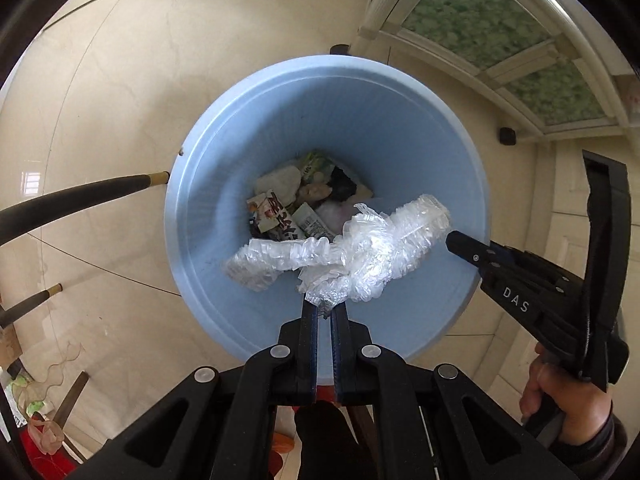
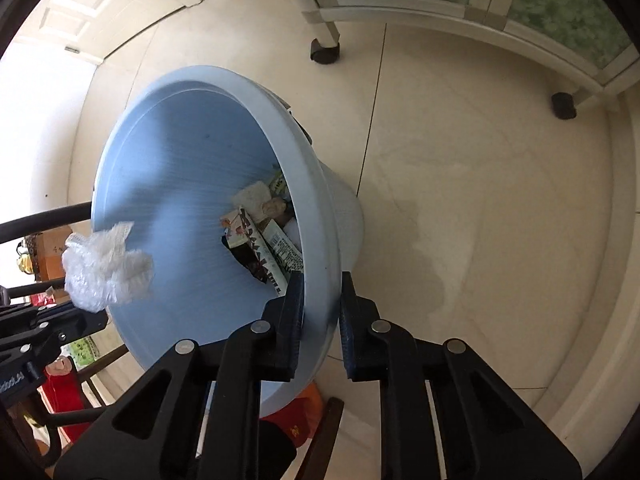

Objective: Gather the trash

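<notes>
Floor (image 2: 480,200): glossy cream tile with thin dark grout lines, reflecting window light; it fills most of both views beneath the tongs.

Bin (image 1: 280,92): pale blue plastic, round, standing on the floor directly below both tongs. At its bottom lies mixed trash (image 1: 308,200): printed wrappers, cartons and crumpled paper.

Left tongs (image 1: 324,308): pointed steeply down over the bin's near rim, jaws closed on a bundle of crinkled clear plastic film (image 1: 340,252), which hangs above the bin's mouth, spreading out beyond the tips to either side.

Right tongs (image 2: 322,280): jaws only narrowly apart, straddling the bin's near rim, one finger inside and one outside; whether the pads press the rim cannot be told. In the left wrist view its tip sits just beside the film's right end, and a hand (image 1: 560,392) holds its handle.

Room, beyond the tongs: white-framed furniture with green mottled glass panels (image 2: 560,12) on dark feet (image 2: 325,50); a white panelled door (image 2: 80,8) at far left; dark rods with tan tips (image 1: 80,196) to the left of the bin.
</notes>
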`<state>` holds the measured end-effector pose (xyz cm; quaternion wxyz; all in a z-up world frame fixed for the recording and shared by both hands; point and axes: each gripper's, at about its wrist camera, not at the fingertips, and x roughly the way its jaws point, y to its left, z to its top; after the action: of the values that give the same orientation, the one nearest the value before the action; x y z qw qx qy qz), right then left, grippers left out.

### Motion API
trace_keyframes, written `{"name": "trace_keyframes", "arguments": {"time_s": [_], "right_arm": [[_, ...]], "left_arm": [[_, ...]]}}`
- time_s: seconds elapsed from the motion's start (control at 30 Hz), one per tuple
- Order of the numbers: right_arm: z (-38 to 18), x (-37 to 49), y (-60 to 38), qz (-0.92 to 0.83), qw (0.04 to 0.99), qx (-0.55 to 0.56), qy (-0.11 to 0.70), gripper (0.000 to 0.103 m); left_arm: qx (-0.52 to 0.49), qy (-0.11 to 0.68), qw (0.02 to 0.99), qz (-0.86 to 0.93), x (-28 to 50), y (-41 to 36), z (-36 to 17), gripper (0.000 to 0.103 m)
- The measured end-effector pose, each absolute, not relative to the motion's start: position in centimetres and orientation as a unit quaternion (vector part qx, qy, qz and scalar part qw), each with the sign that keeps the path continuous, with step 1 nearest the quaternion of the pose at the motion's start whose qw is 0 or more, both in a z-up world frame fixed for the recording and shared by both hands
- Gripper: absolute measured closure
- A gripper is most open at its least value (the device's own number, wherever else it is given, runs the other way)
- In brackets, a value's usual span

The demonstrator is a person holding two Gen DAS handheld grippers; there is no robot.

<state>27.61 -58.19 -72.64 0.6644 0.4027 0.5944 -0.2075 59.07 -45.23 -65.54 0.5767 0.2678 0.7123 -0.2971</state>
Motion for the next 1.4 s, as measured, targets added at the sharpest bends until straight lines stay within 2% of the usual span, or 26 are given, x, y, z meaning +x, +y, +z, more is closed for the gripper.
{"name": "trace_keyframes", "arguments": {"time_s": [0.13, 0.2, 0.27, 0.3, 0.37, 0.53, 0.73, 0.9, 1.2, 1.23, 1.33, 1.4], "right_arm": [[-72.9, 27.5, -58.2, -0.206, 0.663, 0.406, 0.595, 0.087], [-73.0, 27.5, -58.0, -0.205, 0.661, 0.407, 0.596, 0.087], [-73.0, 27.3, -58.1, -0.204, 0.657, 0.413, 0.596, 0.085], [-72.5, 27.1, -58.2, -0.212, 0.658, 0.417, 0.59, 0.083], [-71.1, 26.7, -58.3, -0.22, 0.663, 0.412, 0.585, 0.075], [-65.3, 25.1, -58.5, -0.226, 0.688, 0.403, 0.56, 0.066], [-55.1, 21.9, -58.1, -0.246, 0.736, 0.376, 0.506, 0.055], [-45.9, 19.9, -56.4, -0.262, 0.781, 0.349, 0.447, 0.047], [-29.6, 18.9, -48.1, -0.226, 0.875, 0.256, 0.343, 0.028], [-27.7, 18.9, -46.8, -0.218, 0.887, 0.24, 0.329, 0.028], [-22.6, 18.7, -43.3, -0.186, 0.915, 0.204, 0.293, 0.018], [-19.4, 18.9, -40.3, -0.162, 0.935, 0.175, 0.263, 0.018]], "left_arm": [[0.274, 0.7, 0.588, -0.299, 57.3, -45.4, -64.1, 0.097], [0.277, 0.693, 0.594, -0.299, 57.0, -45.1, -63.0, 0.082], [0.282, 0.684, 0.605, -0.294, 56.7, -45.1, -62.0, 0.036], [0.287, 0.674, 0.615, -0.291, 56.4, -45.1, -60.9, 0.03], [0.291, 0.654, 0.633, -0.293, 55.8, -45.2, -58.7, 0.028], [0.266, 0.625, 0.665, -0.311, 53.3, -45.6, -52.1, 0.027], [0.228, 0.575, 0.701, -0.355, 48.0, -45.0, -42.5, 0.026], [0.201, 0.505, 0.748, -0.382, 42.6, -42.4, -32.8, 0.021], [0.137, 0.358, 0.851, -0.358, 33.5, -30.5, -16.6, 0.009], [0.13, 0.345, 0.861, -0.352, 32.3, -29.1, -15.5, 0.007], [0.104, 0.296, 0.891, -0.327, 28.8, -23.8, -11.1, 0.002], [0.082, 0.266, 0.91, -0.307, 26.1, -20.4, -9.0, 0.001]]}}
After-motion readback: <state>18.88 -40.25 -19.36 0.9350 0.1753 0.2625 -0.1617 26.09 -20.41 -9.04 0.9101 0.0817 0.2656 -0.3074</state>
